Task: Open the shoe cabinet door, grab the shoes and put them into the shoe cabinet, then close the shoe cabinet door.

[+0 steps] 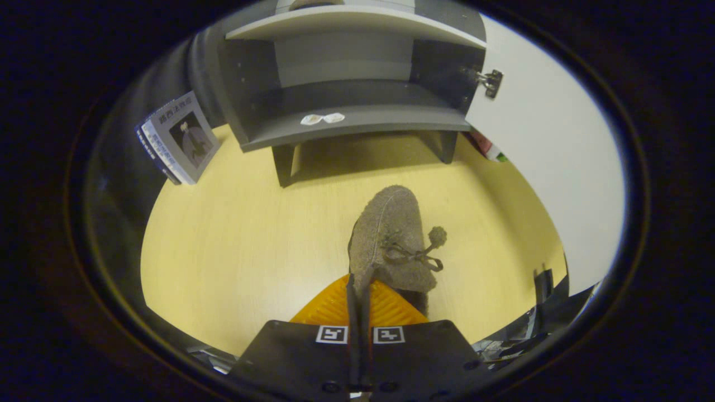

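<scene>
Just ahead of your gripper (359, 290) sits a grey-brown shoe (391, 234); beyond it, a grey cabinet (357, 120), white door (553, 162), pale yellow table (234, 234).

Floor: pale yellow wood-grain surface (234, 240), evenly lit, no strong glare.
Wall: dark cloth (139, 167) hangs along the surface's left edge.
Book: a grey-covered one (179, 139) leans against that cloth, near the far left corner.
Clutter: dark, indistinct objects (544, 301) sit at the near right edge; I cannot tell what they are.
</scene>
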The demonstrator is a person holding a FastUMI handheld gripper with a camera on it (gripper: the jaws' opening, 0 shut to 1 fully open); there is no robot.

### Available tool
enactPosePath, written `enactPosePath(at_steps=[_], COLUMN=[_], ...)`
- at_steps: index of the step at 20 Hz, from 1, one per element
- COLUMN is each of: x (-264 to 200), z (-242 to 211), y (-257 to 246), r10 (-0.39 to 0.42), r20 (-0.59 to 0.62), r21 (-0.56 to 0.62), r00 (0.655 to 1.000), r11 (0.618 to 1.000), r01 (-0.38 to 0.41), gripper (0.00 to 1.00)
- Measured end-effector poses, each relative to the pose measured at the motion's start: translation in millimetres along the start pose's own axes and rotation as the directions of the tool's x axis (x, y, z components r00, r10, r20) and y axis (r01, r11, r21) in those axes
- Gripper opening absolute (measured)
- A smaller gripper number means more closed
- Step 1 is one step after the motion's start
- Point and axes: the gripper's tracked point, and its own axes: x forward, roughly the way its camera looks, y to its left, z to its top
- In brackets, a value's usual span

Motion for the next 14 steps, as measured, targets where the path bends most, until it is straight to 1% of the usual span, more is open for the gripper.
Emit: enactPosePath(at_steps=[3, 6, 11, 14], x=[-22, -50, -95, -116], z=[33, 73, 148, 197], y=[-13, -30, -45, -47], r10=[-0.038, -0.085, -0.102, -0.1], r20=[0.071, 0.158, 0.297, 0.381], r21=[0.022, 0.02, 0.033, -0.006], r00=[0.997, 0.984, 0.949, 0.919], r11=[0.999, 0.996, 0.995, 0.994], r01=[0.037, 0.083, 0.097, 0.111], gripper=[0.03, 0.03, 0.03, 0.03])
